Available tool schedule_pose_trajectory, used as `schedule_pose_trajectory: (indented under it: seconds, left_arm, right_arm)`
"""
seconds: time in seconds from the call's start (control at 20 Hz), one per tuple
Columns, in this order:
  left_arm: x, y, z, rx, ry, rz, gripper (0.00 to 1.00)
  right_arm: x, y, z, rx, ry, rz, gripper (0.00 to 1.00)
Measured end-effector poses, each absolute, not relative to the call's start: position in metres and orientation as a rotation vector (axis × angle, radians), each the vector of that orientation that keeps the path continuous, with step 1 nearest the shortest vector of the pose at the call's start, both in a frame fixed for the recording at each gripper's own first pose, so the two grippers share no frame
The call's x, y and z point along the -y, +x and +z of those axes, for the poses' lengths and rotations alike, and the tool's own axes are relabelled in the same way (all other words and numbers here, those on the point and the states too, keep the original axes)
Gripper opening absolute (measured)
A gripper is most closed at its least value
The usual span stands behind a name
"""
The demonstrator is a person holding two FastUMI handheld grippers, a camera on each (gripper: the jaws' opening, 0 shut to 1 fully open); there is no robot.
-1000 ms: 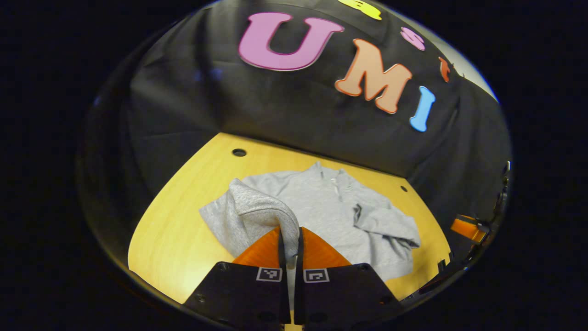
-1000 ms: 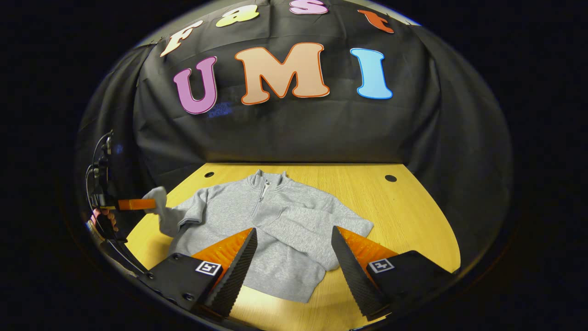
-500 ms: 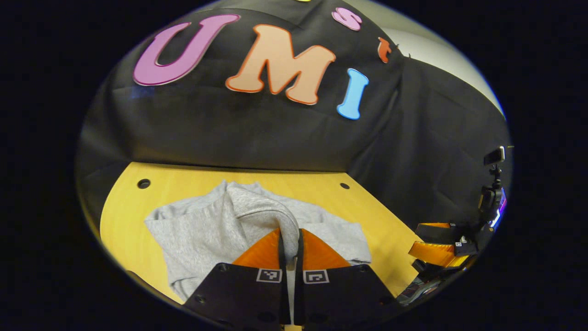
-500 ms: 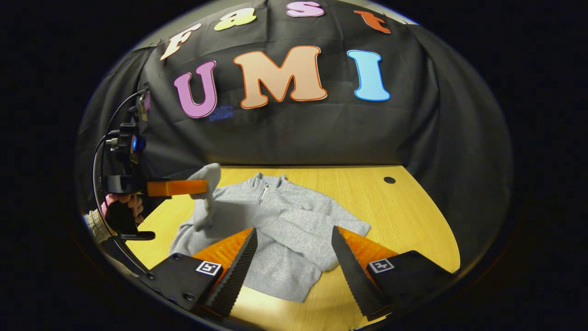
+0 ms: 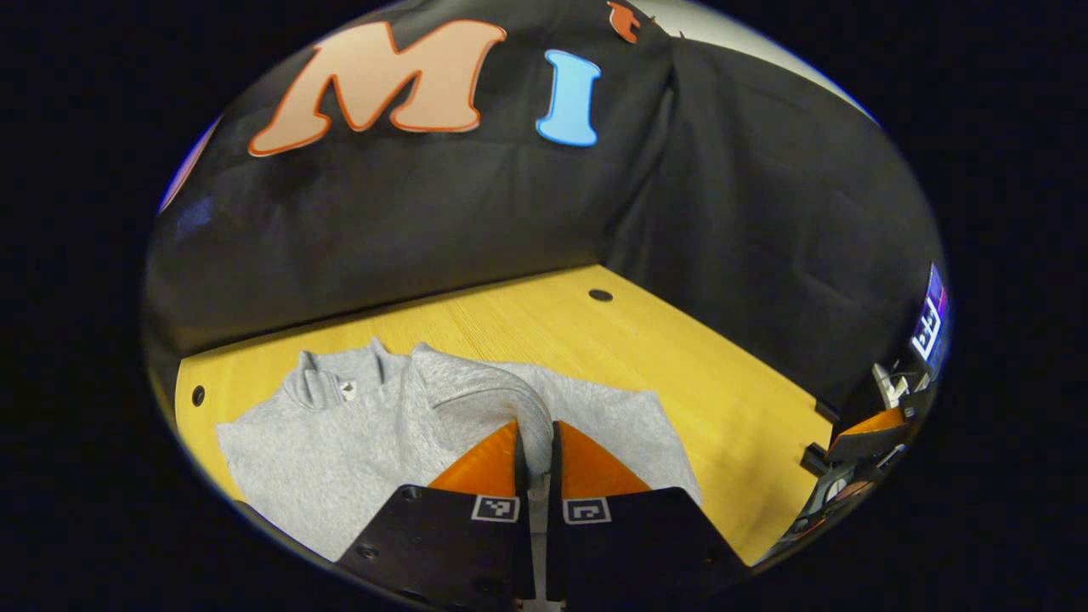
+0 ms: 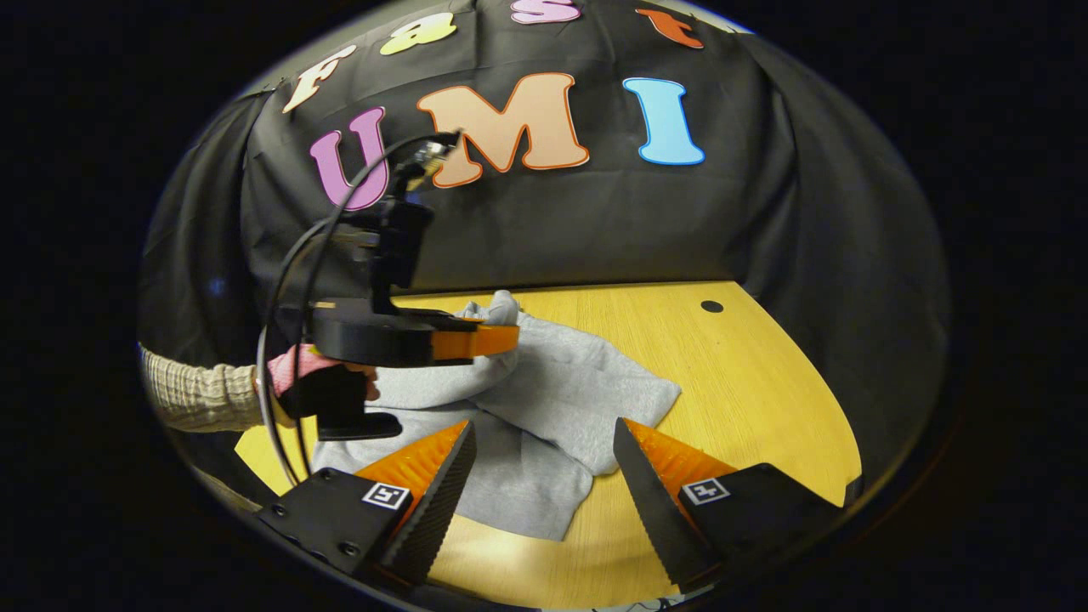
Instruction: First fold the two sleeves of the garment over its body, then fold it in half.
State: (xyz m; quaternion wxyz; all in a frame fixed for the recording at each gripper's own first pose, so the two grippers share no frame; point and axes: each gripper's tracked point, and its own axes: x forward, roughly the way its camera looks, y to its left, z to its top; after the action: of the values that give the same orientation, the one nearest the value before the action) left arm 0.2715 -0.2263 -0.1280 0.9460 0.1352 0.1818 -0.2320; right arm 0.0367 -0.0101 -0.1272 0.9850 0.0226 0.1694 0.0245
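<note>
A grey zip-collar sweatshirt (image 6: 552, 399) lies on the yellow wooden table (image 6: 765, 382). One sleeve (image 6: 595, 408) is folded across its body. My left gripper (image 5: 535, 435) is shut on the other sleeve (image 5: 484, 387), which arcs up from the shoulder into its jaws. In the right gripper view, the left gripper (image 6: 508, 338) holds that sleeve (image 6: 501, 308) lifted above the chest, with a person's hand (image 6: 314, 387) behind it. My right gripper (image 6: 544, 476) hovers open over the near hem, holding nothing. The collar (image 5: 327, 384) lies at the left in the left gripper view.
Small round holes (image 5: 600, 295) (image 6: 711, 306) mark the table's far corners. Black cloth walls close the table in at the back and sides. In the left gripper view, the right gripper (image 5: 858, 429) shows at the table's far right edge. Bare tabletop lies to the garment's right.
The left gripper has carried the pinched sleeve up and across, from the table's left side to above the garment's chest. The right gripper has hardly moved and stays open.
</note>
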Motion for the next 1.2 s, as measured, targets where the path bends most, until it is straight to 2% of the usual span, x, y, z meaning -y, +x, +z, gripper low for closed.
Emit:
schedule_pose_trajectory:
  seconds: [0.1, 0.15, 0.3, 0.35, 0.4, 0.65, 0.9, 0.95, 1.0, 1.2]
  left_arm:
    - [0.235, 0.267, -0.154, -0.452, 0.294, -0.492, 0.1]
    - [0.243, 0.272, -0.161, -0.464, 0.294, -0.508, 0.23]
    - [0.252, 0.262, -0.16, -0.451, 0.294, -0.535, 0.96]
    - [0.252, 0.254, -0.158, -0.444, 0.295, -0.549, 0.99]
    - [0.249, 0.246, -0.158, -0.444, 0.3, -0.557, 0.95]
    - [0.212, 0.213, -0.127, -0.381, 0.293, -0.552, 0.94]
    - [0.13, 0.176, -0.106, -0.328, 0.321, -0.449, 0.94]
    - [0.112, 0.166, -0.106, -0.329, 0.323, -0.421, 0.92]
    - [0.093, 0.156, -0.108, -0.327, 0.325, -0.392, 0.95]
    - [0.024, 0.109, -0.13, -0.374, 0.302, -0.268, 0.94]
  right_arm:
    - [0.013, 0.035, -0.13, -0.35, 0.053, 0.037, 1.0]
    - [0.015, 0.035, -0.133, -0.355, 0.054, 0.031, 0.99]
    - [0.014, 0.033, -0.139, -0.371, 0.055, 0.025, 1.0]
    - [0.011, 0.033, -0.143, -0.376, 0.055, 0.028, 1.0]
    - [0.008, 0.035, -0.145, -0.382, 0.051, 0.034, 1.0]
    - [-0.015, 0.035, -0.17, -0.437, -0.001, 0.099, 1.0]
    - [-0.032, 0.037, -0.192, -0.482, -0.007, 0.154, 1.0]
    - [-0.033, 0.037, -0.198, -0.492, -0.01, 0.157, 1.0]
    - [-0.034, 0.037, -0.203, -0.502, -0.014, 0.159, 1.0]
    - [-0.033, 0.034, -0.23, -0.556, -0.039, 0.162, 1.0]
